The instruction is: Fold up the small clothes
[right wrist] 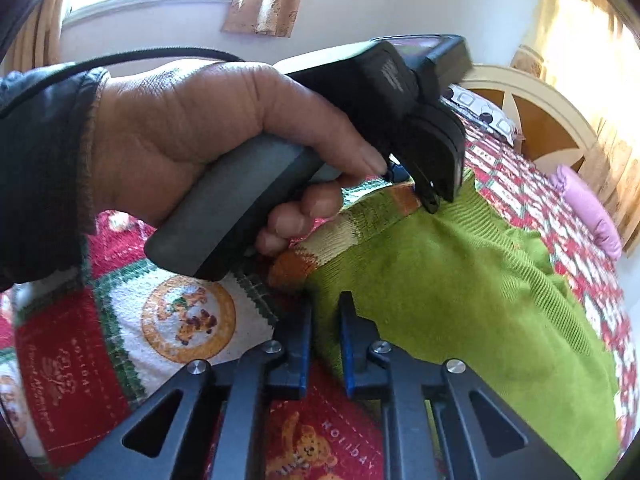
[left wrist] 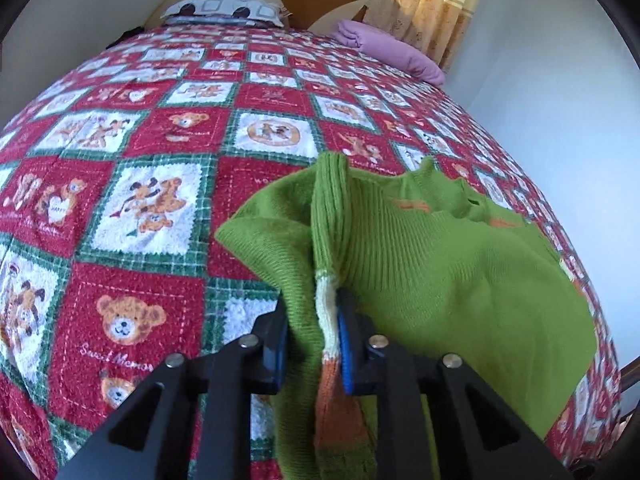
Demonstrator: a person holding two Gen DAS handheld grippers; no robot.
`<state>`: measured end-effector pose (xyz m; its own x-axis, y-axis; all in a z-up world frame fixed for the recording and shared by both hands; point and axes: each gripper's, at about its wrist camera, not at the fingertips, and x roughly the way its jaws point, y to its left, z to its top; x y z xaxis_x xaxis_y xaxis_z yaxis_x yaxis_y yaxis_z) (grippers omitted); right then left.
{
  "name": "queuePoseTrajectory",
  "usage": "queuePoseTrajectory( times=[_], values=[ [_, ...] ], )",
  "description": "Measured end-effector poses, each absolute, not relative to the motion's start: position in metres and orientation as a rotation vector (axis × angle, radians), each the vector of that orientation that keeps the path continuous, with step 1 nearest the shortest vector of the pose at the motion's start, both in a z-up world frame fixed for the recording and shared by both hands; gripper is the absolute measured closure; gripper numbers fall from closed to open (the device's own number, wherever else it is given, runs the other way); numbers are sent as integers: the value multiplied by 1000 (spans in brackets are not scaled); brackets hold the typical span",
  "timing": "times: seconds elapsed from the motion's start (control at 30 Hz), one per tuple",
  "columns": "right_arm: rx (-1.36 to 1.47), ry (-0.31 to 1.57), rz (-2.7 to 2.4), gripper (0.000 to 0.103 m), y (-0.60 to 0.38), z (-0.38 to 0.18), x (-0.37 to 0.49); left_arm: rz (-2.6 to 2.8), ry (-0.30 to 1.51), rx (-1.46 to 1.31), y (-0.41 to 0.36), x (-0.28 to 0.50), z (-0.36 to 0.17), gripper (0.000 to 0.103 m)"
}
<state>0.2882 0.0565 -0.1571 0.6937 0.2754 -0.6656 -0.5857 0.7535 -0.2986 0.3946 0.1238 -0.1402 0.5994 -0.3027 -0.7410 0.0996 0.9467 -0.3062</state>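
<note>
Left gripper (left wrist: 314, 340) jaws clamped on striped hem of green ribbed knit sweater (left wrist: 440, 264). Right gripper (right wrist: 325, 340) jaws pinching the sweater's edge beside it, over red teddy-bear patchwork bedspread (left wrist: 132, 152).

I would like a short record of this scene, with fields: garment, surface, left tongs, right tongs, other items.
garment: green sweater with orange and white cuff bands, lying crumpled
surface: bed quilt, red and white teddy-bear squares
left tongs: shut on the sweater's striped cuff
right tongs: shut on the sweater's edge
other items: purple cloth and pillow near the headboard
</note>
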Motion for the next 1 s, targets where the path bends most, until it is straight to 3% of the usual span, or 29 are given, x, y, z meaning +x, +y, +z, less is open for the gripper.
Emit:
queuePoseTrajectory(
  times=[0.37, 0.63, 1.0],
  values=[
    [-268, 638, 564, 93, 4, -120, 287, -283, 906, -418, 126, 391, -108, 84],
    [-95, 611, 569, 93, -44, -92, 285, -326, 858, -411, 87, 391, -59, 85],
    [113, 626, 548, 93, -127, -69, 284, -383, 847, -407, 28, 396, -31, 85]
  ],
)
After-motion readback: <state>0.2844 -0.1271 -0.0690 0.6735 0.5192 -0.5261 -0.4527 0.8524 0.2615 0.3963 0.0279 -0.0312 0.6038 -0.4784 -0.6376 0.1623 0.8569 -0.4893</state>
